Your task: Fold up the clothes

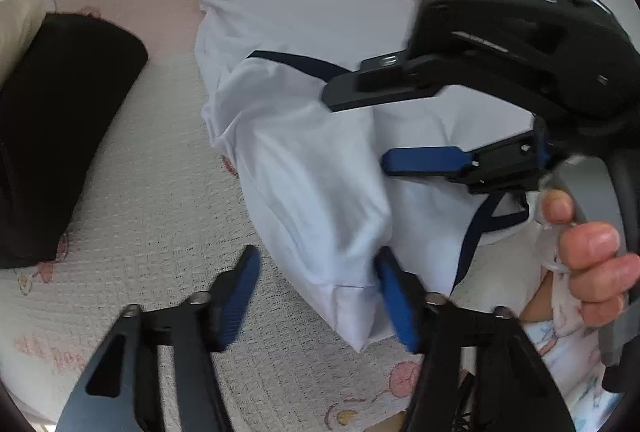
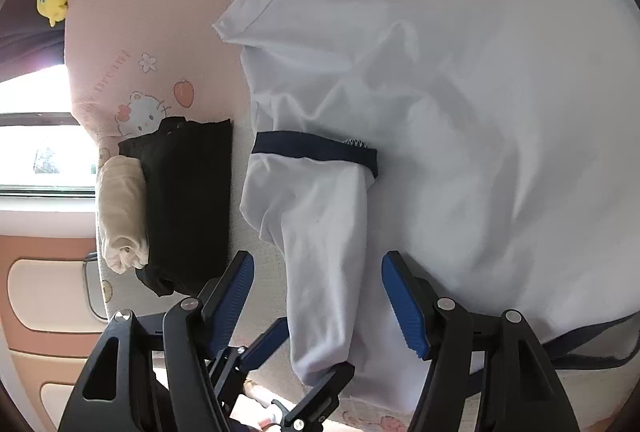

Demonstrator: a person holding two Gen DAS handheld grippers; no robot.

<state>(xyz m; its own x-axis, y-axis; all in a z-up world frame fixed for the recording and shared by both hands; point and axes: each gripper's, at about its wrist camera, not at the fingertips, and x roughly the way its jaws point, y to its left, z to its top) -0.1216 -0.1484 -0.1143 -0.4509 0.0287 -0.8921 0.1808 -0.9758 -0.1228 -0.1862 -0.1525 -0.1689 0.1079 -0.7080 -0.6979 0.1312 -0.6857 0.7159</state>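
We see a white shirt (image 1: 304, 152) with dark navy trim lying crumpled on a bed covered by a pink and white cartoon-cat blanket (image 1: 160, 192). From the left wrist view, the left claw (image 1: 316, 296) points down at the shirt's near corner; the folded corner sits between the two blue pads, the right pad touching the cloth and the left pad standing clear of it, so the claw is released, not clamped. In that same view the right claw (image 1: 376, 136) reaches in from the right above the shirt, its fingers spread apart with cloth beneath them, a hand (image 1: 588, 252) wrapped around its grey handle.

From the right wrist view, the right claw (image 2: 318, 296) hangs over a white sleeve (image 2: 320, 232) with a navy cuff (the sleeve runs between the pads, which do not press on it), so it too is released. The left claw (image 2: 300, 356) shows at the sleeve's lower end. Beside the shirt lie a folded black garment (image 2: 188, 200) and a cream roll (image 2: 120, 212), touching each other.
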